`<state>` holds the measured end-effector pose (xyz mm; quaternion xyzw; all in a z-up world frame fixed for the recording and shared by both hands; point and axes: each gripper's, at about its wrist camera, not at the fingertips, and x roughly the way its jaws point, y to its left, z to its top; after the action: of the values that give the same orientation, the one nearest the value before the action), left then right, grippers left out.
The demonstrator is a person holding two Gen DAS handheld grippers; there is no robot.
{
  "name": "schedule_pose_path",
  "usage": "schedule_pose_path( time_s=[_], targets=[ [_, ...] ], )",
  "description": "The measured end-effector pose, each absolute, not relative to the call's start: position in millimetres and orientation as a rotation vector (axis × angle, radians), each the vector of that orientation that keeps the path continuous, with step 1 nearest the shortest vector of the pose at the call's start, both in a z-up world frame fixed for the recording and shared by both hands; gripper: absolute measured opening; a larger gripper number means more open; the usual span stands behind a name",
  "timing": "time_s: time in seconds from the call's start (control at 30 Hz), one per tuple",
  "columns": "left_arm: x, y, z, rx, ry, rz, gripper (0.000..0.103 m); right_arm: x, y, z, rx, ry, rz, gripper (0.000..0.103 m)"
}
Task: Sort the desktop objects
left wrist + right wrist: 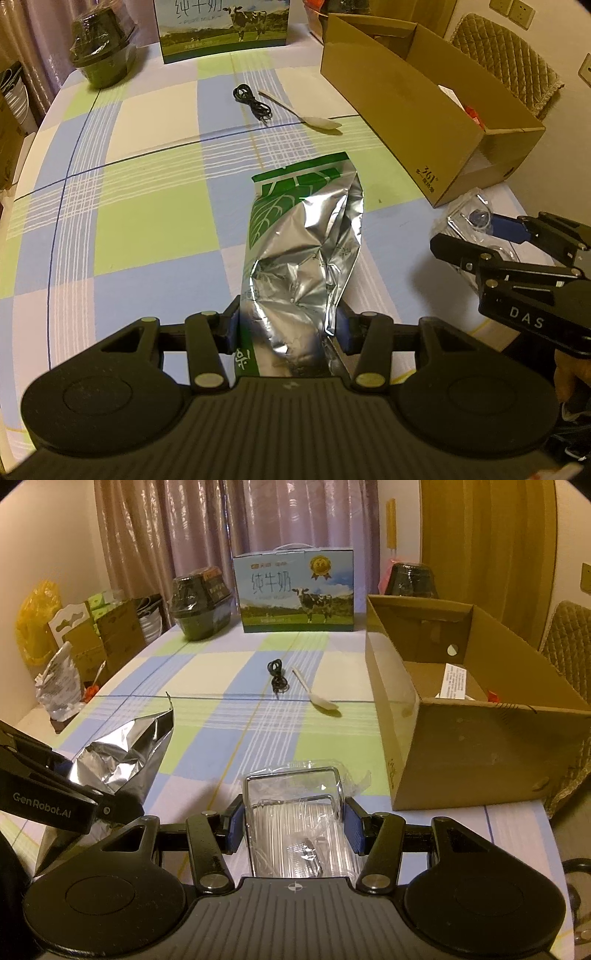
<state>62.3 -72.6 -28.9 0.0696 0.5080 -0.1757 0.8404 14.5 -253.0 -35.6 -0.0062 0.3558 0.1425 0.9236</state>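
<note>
While the left gripper (288, 328) pinches the foil bag (303, 243) and the right gripper (293, 821) clamps a clear packet (295, 812) (both near the box (461, 716)), either slick item may slip during transfer.

left tongs (288, 328) clamp foil bag (299, 258); cardboard box (406, 110) right.

**Layout on the surface**

On the surface (229, 716), the foil bag (299, 251) lies left of the clear packet (295, 812). The cardboard box (461, 716) stands right. The cable (277, 675) sits just left of the spoon (317, 696), both mid-surface. Behind them stands the milk carton (295, 590), a wrapped pot (201, 603) to its left.
</note>
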Motion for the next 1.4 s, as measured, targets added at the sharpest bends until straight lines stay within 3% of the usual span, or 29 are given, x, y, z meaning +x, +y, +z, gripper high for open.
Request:
schedule_pose_path(
  time_s=[1.4],
  targets=[
    [69,-113,-11,0.146,1.057,-0.424,0.043,14,-303,-17,0.04,0.693,0.191,0.05]
  ],
)
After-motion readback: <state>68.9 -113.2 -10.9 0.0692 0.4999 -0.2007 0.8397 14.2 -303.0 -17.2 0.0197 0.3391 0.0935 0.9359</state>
